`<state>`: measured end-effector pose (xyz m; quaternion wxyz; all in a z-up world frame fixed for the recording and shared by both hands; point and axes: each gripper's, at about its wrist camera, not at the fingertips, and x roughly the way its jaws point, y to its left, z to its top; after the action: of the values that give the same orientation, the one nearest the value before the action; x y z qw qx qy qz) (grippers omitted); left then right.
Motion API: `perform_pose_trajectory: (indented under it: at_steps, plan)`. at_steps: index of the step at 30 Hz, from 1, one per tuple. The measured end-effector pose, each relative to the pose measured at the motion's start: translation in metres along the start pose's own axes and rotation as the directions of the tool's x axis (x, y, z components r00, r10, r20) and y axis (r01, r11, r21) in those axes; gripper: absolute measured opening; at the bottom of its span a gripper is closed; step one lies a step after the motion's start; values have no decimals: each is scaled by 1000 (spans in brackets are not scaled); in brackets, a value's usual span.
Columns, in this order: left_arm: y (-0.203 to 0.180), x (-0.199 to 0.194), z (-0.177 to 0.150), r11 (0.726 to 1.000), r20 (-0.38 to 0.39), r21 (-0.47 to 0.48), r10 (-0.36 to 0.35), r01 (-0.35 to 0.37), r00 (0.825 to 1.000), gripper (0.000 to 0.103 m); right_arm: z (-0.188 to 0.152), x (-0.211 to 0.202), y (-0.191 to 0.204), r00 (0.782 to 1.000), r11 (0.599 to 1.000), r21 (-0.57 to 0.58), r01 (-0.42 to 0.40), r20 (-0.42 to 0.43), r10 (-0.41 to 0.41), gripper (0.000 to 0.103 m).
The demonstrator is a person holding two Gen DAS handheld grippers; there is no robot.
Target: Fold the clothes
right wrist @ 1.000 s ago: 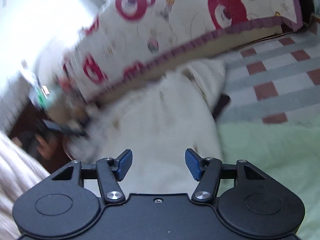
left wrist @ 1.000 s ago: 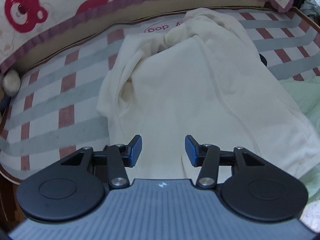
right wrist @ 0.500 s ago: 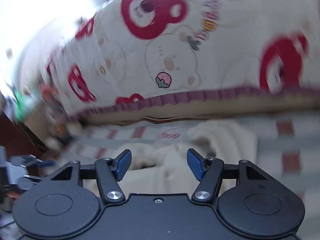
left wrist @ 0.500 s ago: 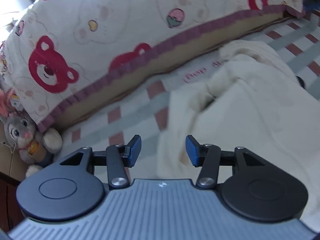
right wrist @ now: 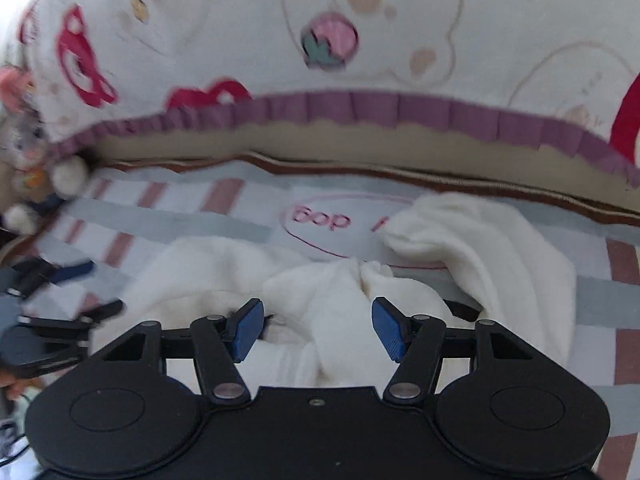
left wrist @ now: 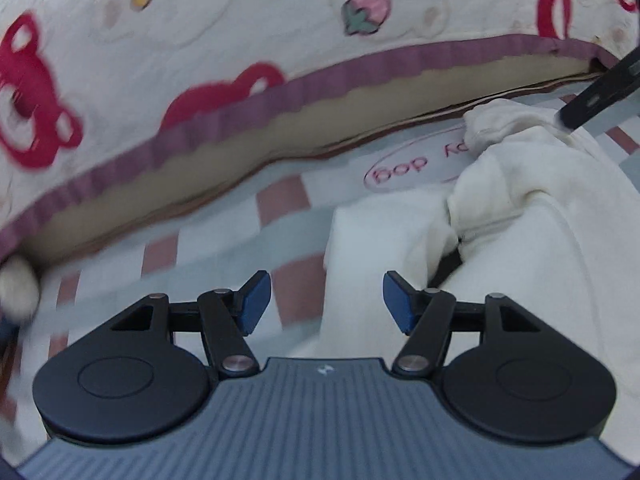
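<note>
Cream fabric is lying bunched on the striped bed, and how it sits relative to each claw is deciding the coming grab. The cream garment (right wrist: pixel 460 248) is sprawling across the bed sheet (right wrist: pixel 224 224), its long axis running roughly left to right along the near side of the bear-print pillow (right wrist: pixel 248 20), with a crumpled knot of cloth at its middle.

The right claw (right wrist: pixel 318 330) is hovering directly over that knot, jaws standing wide and holding nothing; a twisted fold is rising between the blue pads (right wrist: pixel 394 338) without being pinched. In the left wrist view, the left claw (left wrist: pixel 326 302) is pointing at the garment's left edge (left wrist: pixel 340 240), with only sheet ahead of its left pad and cream cloth ahead of its right. Its jaws have just been opening and are now standing wide, gripping nothing.

Judging from this, the right claw is the nearer one to the bunched middle, while the left is better placed for the left border. A stuffed rabbit (right wrist: pixel 28 148) is sitting at the far left corner, well apart from the cloth.
</note>
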<state>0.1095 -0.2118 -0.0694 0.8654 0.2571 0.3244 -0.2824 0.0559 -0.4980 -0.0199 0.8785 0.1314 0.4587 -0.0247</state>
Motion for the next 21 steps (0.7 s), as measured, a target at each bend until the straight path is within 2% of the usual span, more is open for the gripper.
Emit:
perform_pose_trajectory:
  at_steps: [1, 3, 4, 5, 7, 10, 12, 14, 16, 17, 19, 21]
  plan:
    - [-8, 6, 2, 998, -9, 40, 40, -40, 999, 62, -5, 7, 4, 998, 998, -14, 58, 6, -58, 66]
    - [-33, 9, 0, 976, -8, 157, 153, -150, 988, 62, -27, 13, 10, 978, 979, -22, 203, 47, -201, 66]
    - [-44, 5, -4, 964, 19, 207, 164, -164, 986, 62, -44, 13, 10, 972, 974, -13, 225, 73, -224, 66]
    - [-51, 0, -10, 958, 46, 243, 144, -151, 988, 62, -62, 13, 9, 971, 976, -6, 219, 96, -218, 66]
    - [-54, -7, -16, 960, 75, 245, 124, -138, 990, 62, -91, 8, 2, 968, 976, 32, 214, 130, -216, 66]
    - [-40, -6, -9, 985, 72, 144, 85, -95, 994, 62, -113, -9, -12, 961, 977, 60, 205, 176, -212, 66]
    - [-24, 6, 2, 1000, 29, 29, -7, 6, 1000, 62, -120, -25, -21, 949, 975, 54, 218, 224, -224, 66]
    - [-9, 26, 13, 986, -54, -154, -80, 71, 995, 62, -126, -42, -32, 934, 971, 58, 234, 264, -241, 66]
    - [-9, 41, 19, 972, -89, -201, -142, 121, 986, 62, -126, -54, -50, 933, 967, 96, 235, 255, -253, 66]
    - [-16, 48, 22, 980, -115, -161, -139, 120, 984, 63, -125, -58, -59, 936, 966, 113, 232, 246, -253, 66]
    - [-38, 59, 22, 995, -173, 4, -99, 101, 980, 64, -118, -61, -78, 940, 963, 139, 230, 225, -257, 63]
    - [-56, 66, 19, 986, -209, 126, -84, 112, 974, 63, -119, -63, -84, 946, 962, 152, 226, 203, -254, 62]
